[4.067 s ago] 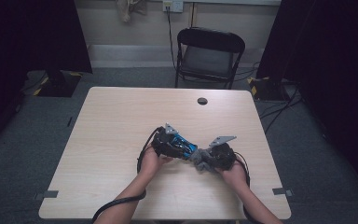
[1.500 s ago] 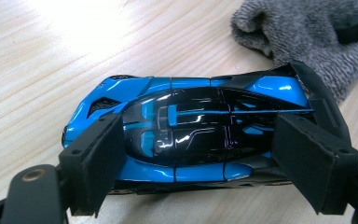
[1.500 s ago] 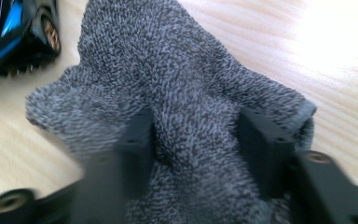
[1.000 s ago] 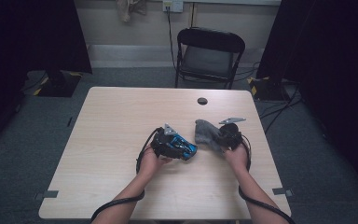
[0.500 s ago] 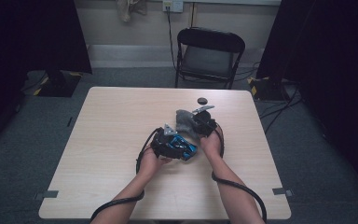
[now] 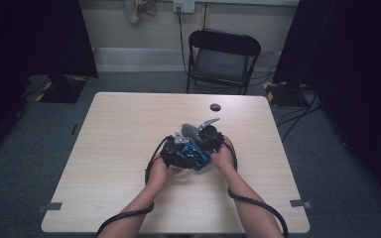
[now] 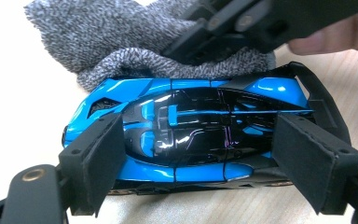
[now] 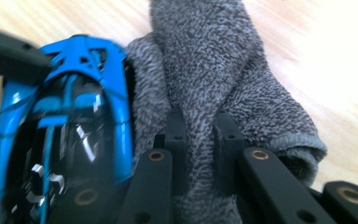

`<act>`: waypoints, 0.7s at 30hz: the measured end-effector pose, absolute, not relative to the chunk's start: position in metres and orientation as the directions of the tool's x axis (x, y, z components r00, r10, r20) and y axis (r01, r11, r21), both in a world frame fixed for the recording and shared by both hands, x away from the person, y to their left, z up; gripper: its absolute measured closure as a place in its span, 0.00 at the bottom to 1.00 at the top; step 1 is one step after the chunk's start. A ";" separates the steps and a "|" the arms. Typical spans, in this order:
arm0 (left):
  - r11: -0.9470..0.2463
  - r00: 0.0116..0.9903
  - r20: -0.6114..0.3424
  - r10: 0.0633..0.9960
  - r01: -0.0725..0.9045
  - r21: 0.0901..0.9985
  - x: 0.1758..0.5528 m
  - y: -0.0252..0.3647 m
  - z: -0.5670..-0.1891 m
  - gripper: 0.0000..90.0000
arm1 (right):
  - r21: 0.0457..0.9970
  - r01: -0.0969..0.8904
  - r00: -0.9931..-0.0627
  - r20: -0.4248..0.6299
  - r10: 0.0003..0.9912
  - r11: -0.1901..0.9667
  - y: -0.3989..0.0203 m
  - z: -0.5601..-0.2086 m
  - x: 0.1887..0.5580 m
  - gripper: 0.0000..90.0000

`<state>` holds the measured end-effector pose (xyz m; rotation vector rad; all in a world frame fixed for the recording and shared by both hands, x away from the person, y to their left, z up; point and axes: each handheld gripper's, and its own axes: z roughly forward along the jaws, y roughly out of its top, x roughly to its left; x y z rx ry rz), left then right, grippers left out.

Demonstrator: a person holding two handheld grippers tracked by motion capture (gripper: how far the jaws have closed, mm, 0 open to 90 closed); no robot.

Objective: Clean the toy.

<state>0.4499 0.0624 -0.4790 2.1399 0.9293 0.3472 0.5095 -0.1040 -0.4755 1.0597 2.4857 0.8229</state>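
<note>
Pale wood table (image 6: 119, 148) spreads under my forearms. Near its middle my left gripper (image 7: 200, 154) clamps the blue car (image 7: 186, 135) end to end, one pad at its nose and one at its tail. Just past it, at about one o'clock, my right gripper (image 8: 200, 135) is pinched tight on a fold of grey cloth (image 8: 223, 79), which presses against the car's side. Farther off, at twelve, a small black disc (image 6: 215, 107) lies near the far edge, with a folding chair (image 6: 223, 54) beyond.

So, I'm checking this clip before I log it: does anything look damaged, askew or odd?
Nothing stands out. The blue toy car sits whole between the left gripper's jaws, and the right gripper pinches a bunched grey cloth against the car's side. A small dark disc lies apart on the table.
</note>
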 end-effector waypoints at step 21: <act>-0.453 0.698 -0.051 0.715 0.517 0.727 0.450 0.060 -0.477 0.20 | 0.611 0.537 -0.738 0.006 0.675 0.582 -0.144 -0.473 0.489 0.89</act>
